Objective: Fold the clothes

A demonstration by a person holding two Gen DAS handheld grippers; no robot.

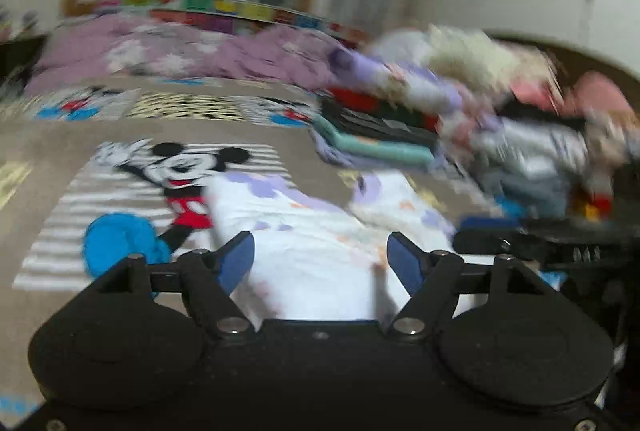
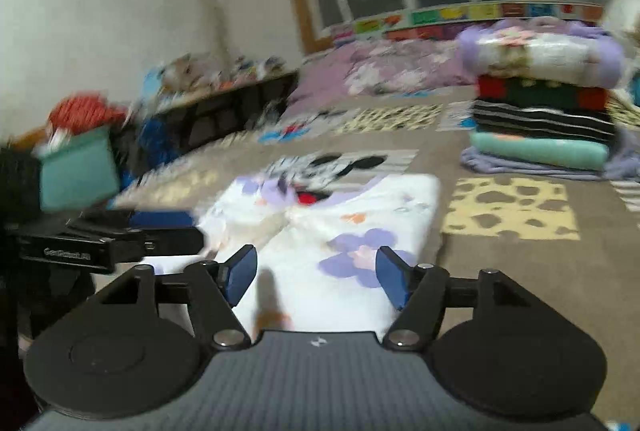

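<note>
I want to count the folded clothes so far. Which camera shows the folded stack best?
The right wrist view: the stack stands unobstructed, its layers separable though blurred. The left wrist view shows the same stack smaller, smeared, and partly merged with the unfolded heap beside it.

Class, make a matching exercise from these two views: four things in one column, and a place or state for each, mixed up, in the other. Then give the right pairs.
Things:
1. white flowered garment
2. folded stack
3. right tongs
4. teal box

Places or states:
A. piled on the blanket, far right in the right view
B. open, nothing gripped
C. beside the bed, at the left of the right view
D. spread flat in front of both tongs

Pairs: 1-D, 2-A, 3-B, 4-C
</note>
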